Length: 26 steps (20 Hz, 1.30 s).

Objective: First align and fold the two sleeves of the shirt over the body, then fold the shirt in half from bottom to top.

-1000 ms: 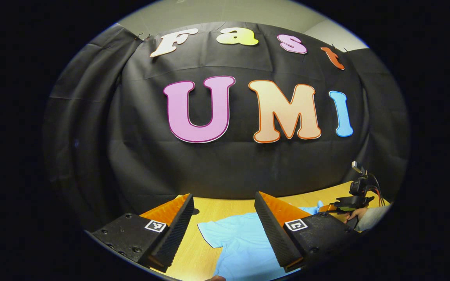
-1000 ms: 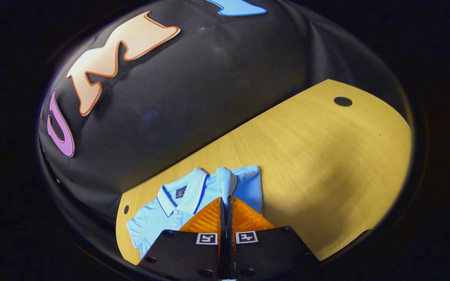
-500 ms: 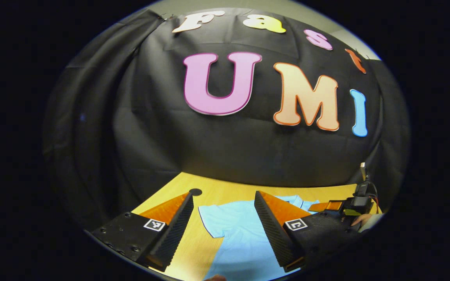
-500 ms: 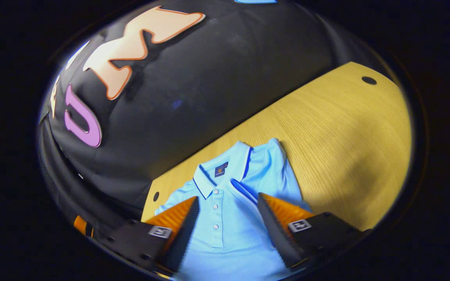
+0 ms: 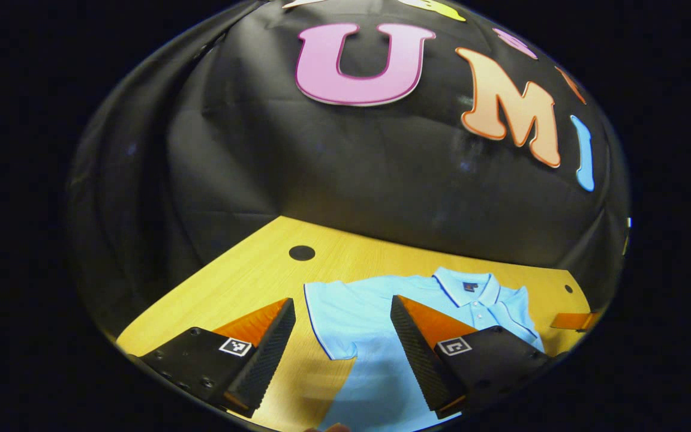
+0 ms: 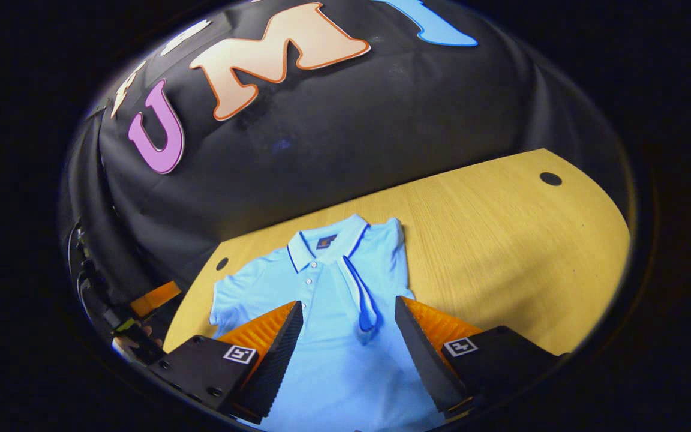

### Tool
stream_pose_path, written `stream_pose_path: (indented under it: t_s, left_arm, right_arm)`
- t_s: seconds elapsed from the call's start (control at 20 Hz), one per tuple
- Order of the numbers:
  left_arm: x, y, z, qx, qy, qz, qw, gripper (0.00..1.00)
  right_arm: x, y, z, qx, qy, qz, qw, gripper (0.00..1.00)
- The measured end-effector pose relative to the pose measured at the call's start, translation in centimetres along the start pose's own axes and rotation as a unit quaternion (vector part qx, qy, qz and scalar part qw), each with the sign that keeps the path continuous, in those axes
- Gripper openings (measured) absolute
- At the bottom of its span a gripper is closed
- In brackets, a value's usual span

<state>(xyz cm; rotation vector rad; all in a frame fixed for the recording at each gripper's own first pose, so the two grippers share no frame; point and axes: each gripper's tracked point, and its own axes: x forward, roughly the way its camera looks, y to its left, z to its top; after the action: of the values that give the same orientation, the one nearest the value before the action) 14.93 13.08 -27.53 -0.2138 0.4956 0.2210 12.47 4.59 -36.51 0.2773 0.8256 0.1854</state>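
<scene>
On the wood-grain table [image 6: 501, 228] lies a light blue polo shirt [image 6: 327, 336], collar toward the black cloth wall; small dark chest logo, unreadable. One sleeve [image 6: 360, 294] is folded over the body, the other [image 5: 336, 312] lies spread flat. Left gripper [image 5: 342, 348] and right gripper [image 6: 348, 351] both have ridged wedge fingers spread apart, gripping nothing, above the shirt.

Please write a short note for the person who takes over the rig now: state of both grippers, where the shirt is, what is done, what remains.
Left gripper: open, holding nothing, over the flat left sleeve.
Right gripper: open, holding nothing, over the shirt body.
The shirt lies face up on the table, collar toward the wall.
Done: right sleeve folded over the body.
Left: fold the left sleeve in, then fold bottom to top.
</scene>
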Motion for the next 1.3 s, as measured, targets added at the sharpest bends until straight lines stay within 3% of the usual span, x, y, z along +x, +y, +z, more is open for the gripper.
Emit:
stream_pose_path:
  t_s: [0.25,0.3,0.35,0.5,0.55,0.65,0.7,0.85,0.9,1.0,1.1,1.15,1.3]
  left_arm:
    - [5.0,1.4,-4.4,-0.034,0.066,0.03,0.997,0.96]
    - [5.8,1.8,-5.0,-0.039,0.083,0.036,0.995,0.95]
    - [6.5,1.8,-6.0,-0.042,0.101,0.04,0.993,0.95]
    - [8.3,2.1,-5.8,-0.009,0.101,0.047,0.994,0.94]
    - [8.0,2.6,-6.4,0.013,0.117,0.061,0.991,0.93]
    - [7.6,2.7,-5.8,0.035,0.122,0.05,0.991,0.8]
    - [7.3,2.8,-5.1,0.034,0.122,0.049,0.991,0.7]
    - [7.7,1.7,-5.2,0.025,0.121,0.027,0.992,0.4]
    - [7.9,0.9,-5.4,0.021,0.121,0.02,0.992,0.21]
    - [7.9,0.7,-5.6,0.021,0.124,0.025,0.992,0.0]
    - [7.6,-0.8,-4.9,0.023,0.12,0.011,0.992,0.0]
    - [7.3,-1.7,-4.2,0.026,0.114,0.001,0.993,0.0]
    - [6.6,-6.0,-1.7,0.04,0.087,-0.046,0.994,0.0]
  right_arm:
    - [-2.3,-3.7,-0.8,0.008,-0.003,-0.038,0.999,0.97]
    - [-2.6,-4.0,-0.7,0.01,-0.005,-0.042,0.999,0.92]
    - [-2.7,-4.3,-0.6,0.009,-0.006,-0.045,0.999,0.97]
    - [-3.0,-4.3,-0.5,0.008,-0.006,-0.046,0.999,0.97]
    - [-3.0,-4.3,-0.5,0.007,-0.007,-0.047,0.999,0.92]
    - [-2.9,-4.2,-0.5,0.004,-0.007,-0.047,0.999,0.92]
    - [-3.0,-4.2,-0.6,0.003,-0.006,-0.047,0.999,0.97]
    - [-3.3,-4.0,-0.4,0.001,-0.008,-0.044,0.999,0.92]
    - [-3.5,-4.1,-0.2,0.0,-0.011,-0.045,0.999,0.92]
    - [-4.0,-4.5,0.2,-0.004,-0.016,-0.047,0.999,0.97]
    - [-4.6,-5.0,0.7,-0.01,-0.02,-0.053,0.998,0.97]
    - [-4.9,-5.3,1.0,-0.011,-0.025,-0.055,0.998,0.92]
    - [-5.8,-5.8,1.5,-0.005,-0.032,-0.058,0.998,0.92]
